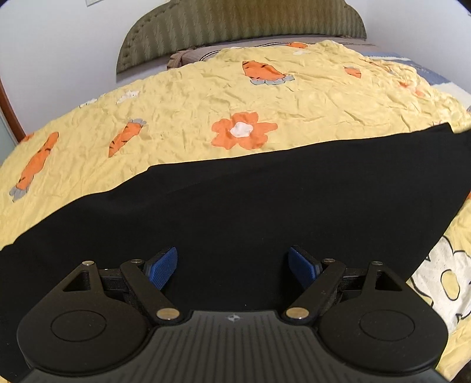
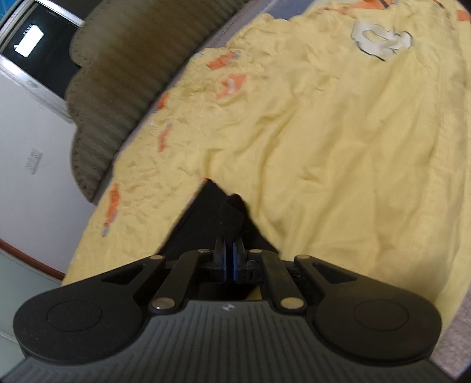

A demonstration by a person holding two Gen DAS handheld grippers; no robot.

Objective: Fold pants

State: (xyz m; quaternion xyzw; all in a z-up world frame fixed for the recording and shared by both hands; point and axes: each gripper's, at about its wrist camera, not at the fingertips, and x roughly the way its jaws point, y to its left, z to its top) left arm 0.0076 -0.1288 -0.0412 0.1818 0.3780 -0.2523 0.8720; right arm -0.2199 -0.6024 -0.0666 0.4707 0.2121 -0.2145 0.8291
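The black pants [image 1: 235, 206] lie as a broad, smooth dark band across the lower half of the left wrist view, spread on a yellow quilt [image 1: 191, 100] printed with orange carrots and a flower, with a green headboard [image 1: 241, 23] at the top of the frame. The left gripper [image 1: 233, 266] hovers over the cloth at the bottom centre, its blue pads [image 1: 163, 265] spread wide apart with nothing between them; whether they touch the fabric cannot be told. In the right wrist view, which is blurred, the right gripper [image 2: 229, 259] sits at the bottom centre with its fingers pressed together on a peak of the pants [image 2: 215, 218], the black cloth rising from the jaws as a dark triangle toward the middle of the frame, against the quilt [image 2: 338, 147] beyond. Judging by this, the task looks to be partly done: the garment seems already laid flat and straight-edged, possibly folded once lengthwise, though the layers cannot be counted in the uniform black. The right side appears to hold one end or corner for carrying over. What likely remains is bringing that end across, setting it down squarely, and smoothing the stack.
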